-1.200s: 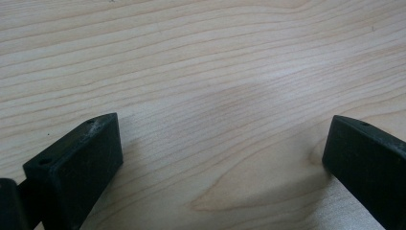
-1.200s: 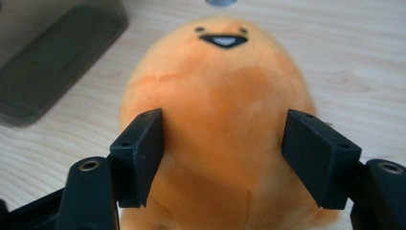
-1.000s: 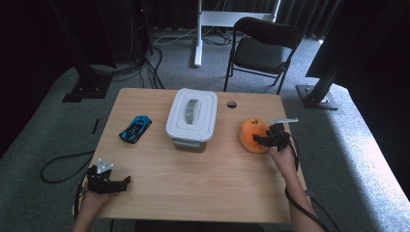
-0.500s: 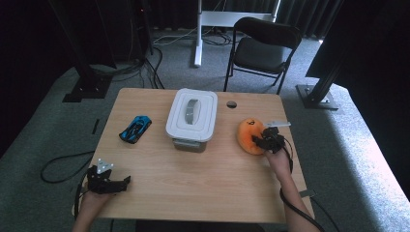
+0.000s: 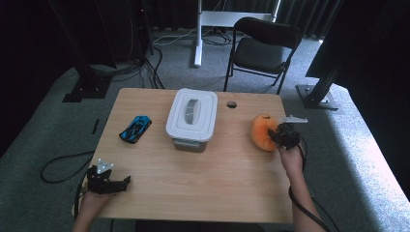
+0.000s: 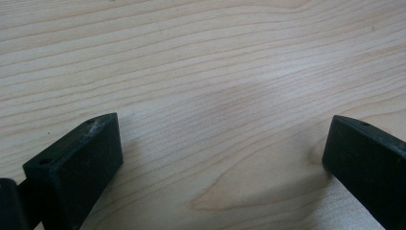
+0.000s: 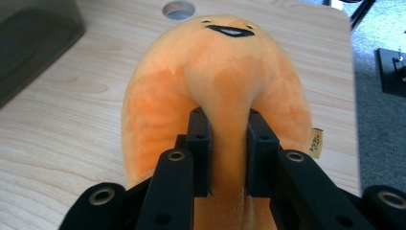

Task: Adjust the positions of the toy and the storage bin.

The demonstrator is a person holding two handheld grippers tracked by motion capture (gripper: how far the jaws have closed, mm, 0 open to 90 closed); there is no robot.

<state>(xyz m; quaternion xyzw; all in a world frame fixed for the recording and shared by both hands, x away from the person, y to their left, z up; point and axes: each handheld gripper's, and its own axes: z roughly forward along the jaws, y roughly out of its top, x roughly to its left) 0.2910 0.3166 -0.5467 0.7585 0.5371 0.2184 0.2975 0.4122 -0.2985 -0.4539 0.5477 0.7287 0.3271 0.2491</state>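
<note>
My right gripper (image 7: 229,153) has just been closing, and its jaws now pinch a ridge of the orange plush toy (image 7: 215,91) between them; the soft fabric bunches up in the narrow gap, which is why I take it by a fold and not around its whole body, too wide for the jaws. In the high view the plush toy (image 5: 263,131) sits at the right of the frame, near the right edge of the wooden table (image 5: 212,179), with my right gripper (image 5: 280,137) pressed against its right side. I judge the grip firm enough to lift it.

The white-lidded container (image 5: 192,116) stands at the middle of the frame, lid on, and seems the likely place for the toy. The blue toy car (image 5: 135,129) lies left of it, well apart.

My left gripper (image 5: 112,182) rests at the lower left of the frame, its jaws wide apart over bare wood, holding nothing, kept out of the way.
</note>
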